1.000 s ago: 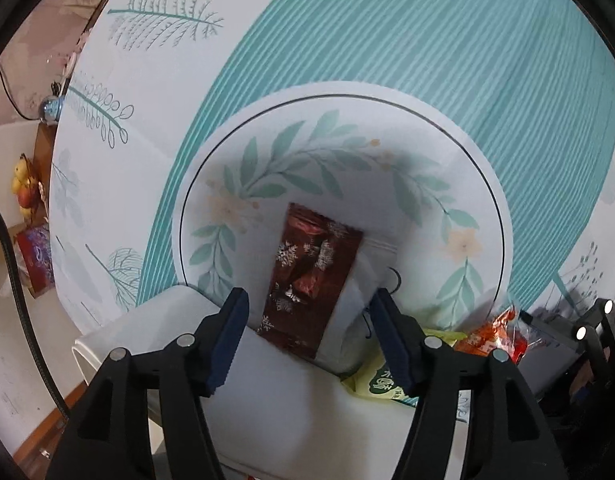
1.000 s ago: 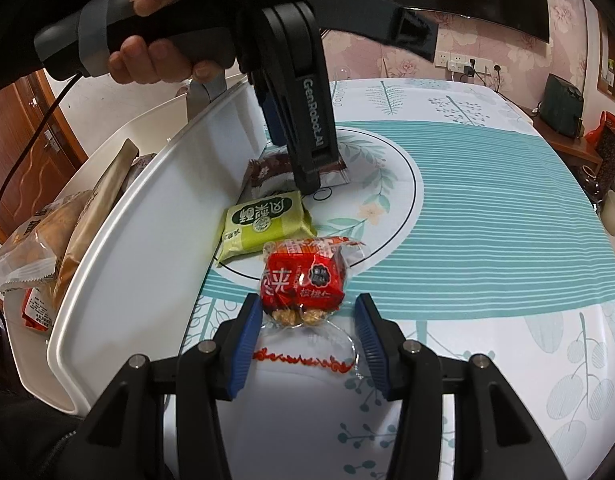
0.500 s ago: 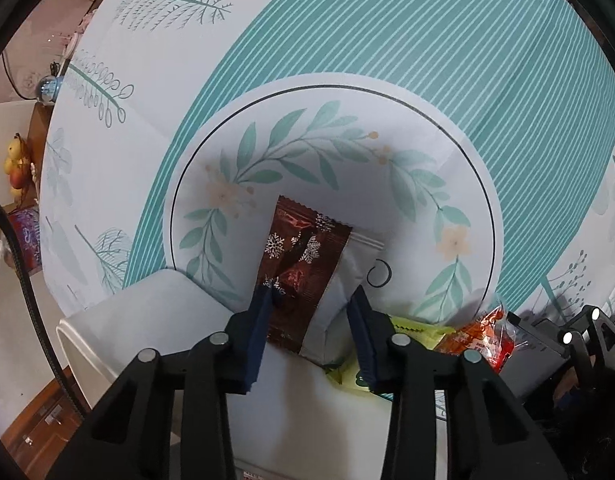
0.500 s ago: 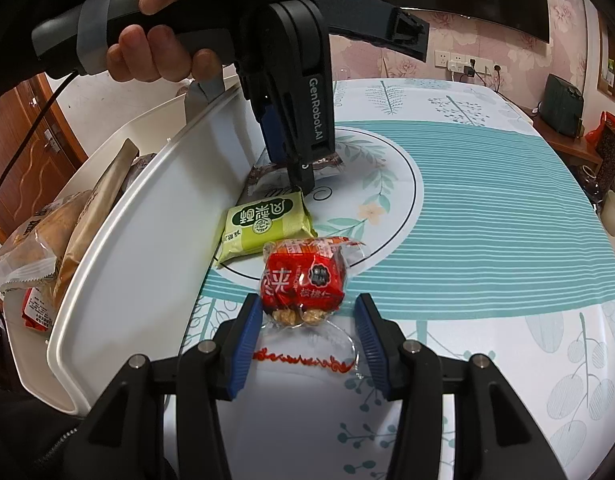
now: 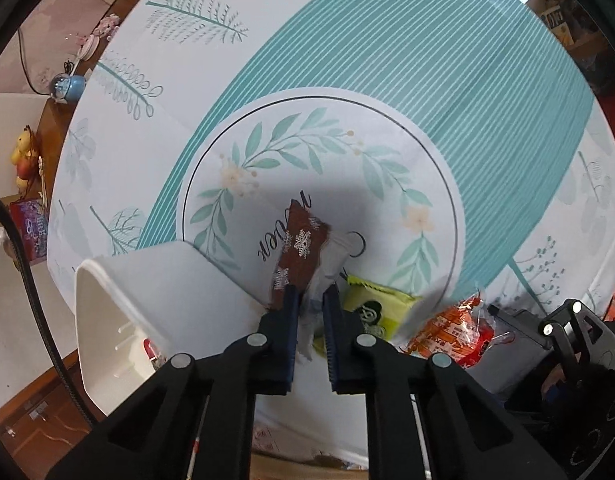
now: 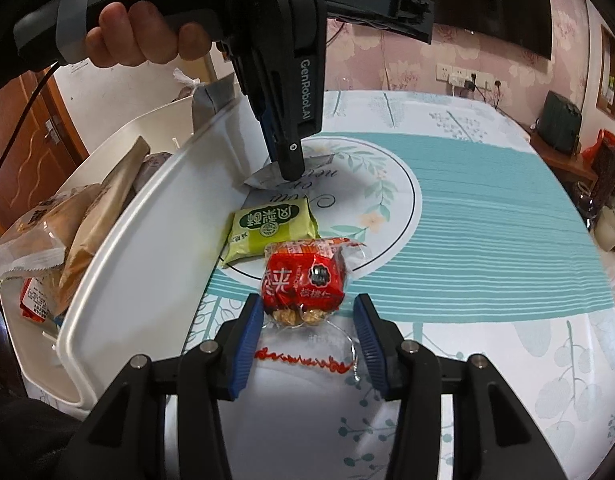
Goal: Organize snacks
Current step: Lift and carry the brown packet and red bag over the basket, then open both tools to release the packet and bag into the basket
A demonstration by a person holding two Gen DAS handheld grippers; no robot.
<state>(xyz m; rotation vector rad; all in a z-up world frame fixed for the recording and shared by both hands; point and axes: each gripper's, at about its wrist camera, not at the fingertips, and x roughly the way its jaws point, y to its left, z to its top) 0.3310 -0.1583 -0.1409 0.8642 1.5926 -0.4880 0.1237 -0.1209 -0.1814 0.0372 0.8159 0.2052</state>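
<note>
Nearest the right wrist camera, the right gripper (image 6: 307,320) is being held wide open just above the worktop (image 6: 487,240), its blue-padded fingers (image 6: 249,328) flanking the near, clear end of a red walnut snack packet (image 6: 305,276) without touching it. The packet is lying on the patterned tablecloth, partly over the edge of the printed circle. Just beyond it, a green snack packet (image 6: 271,226) is lying flat, touching or nearly touching the red one. To the left, a white plastic bin (image 6: 119,248) is being seen at the worktop's edge, its long rim running beside both packets; several wrapped snacks (image 6: 51,224) are lying inside it.

Farther on, the left gripper (image 6: 289,160) is being held by a hand (image 6: 143,36) and pointed down at the printed circle, where a silvery wrapper edge is being pinched clear of the cloth.

In the left wrist view, the left gripper (image 5: 310,304) is being kept closed on the pale end of a brown snowflake-printed snack packet (image 5: 301,252), which is being held tilted, its far end pointing away over the printed lettering. The green packet (image 5: 373,304) and the red packet (image 5: 451,330) are being seen just right of the fingers, and the bin's corner (image 5: 107,292) to the left.
</note>
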